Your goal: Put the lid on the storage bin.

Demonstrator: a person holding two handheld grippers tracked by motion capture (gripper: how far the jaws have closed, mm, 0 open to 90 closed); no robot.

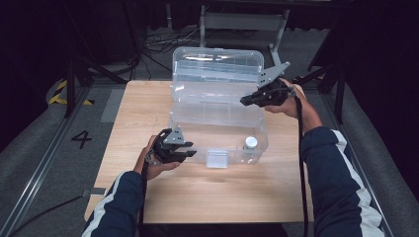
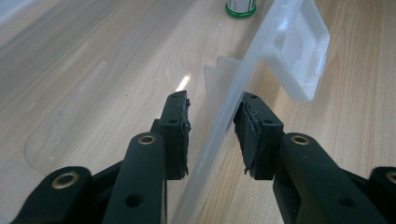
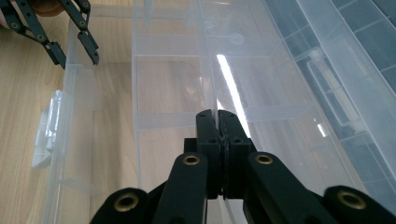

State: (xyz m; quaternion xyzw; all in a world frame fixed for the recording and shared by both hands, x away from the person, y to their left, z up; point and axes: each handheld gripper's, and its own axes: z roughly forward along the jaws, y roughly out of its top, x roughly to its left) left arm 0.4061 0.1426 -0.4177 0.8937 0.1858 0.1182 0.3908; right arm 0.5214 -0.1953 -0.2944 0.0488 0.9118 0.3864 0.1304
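Clear storage box [image 1: 217, 118] is sitting mid-table [image 1: 148, 197], lid standing open. Right gripper [image 3: 217, 114] is pinching a thin tray wall, probably the removable insert [image 3: 168, 121]. Left gripper [image 2: 212, 130] is straddling the front wall beside the latch [image 2: 303, 51], pads not pressing. A white-capped bottle [image 1: 251, 144] is resting inside, front right. Insert not lifted out yet. Floor marking reads "4" [image 1: 81, 139].

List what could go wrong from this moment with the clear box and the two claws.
1. The left claw straddles the front wall of the clear box with a gap beside one pad, so the box may slide if pulled.
2. The right claw is shut on a thin divider wall; lifting it might bend that wall or tip the box.
3. The small white-capped bottle inside could topple.
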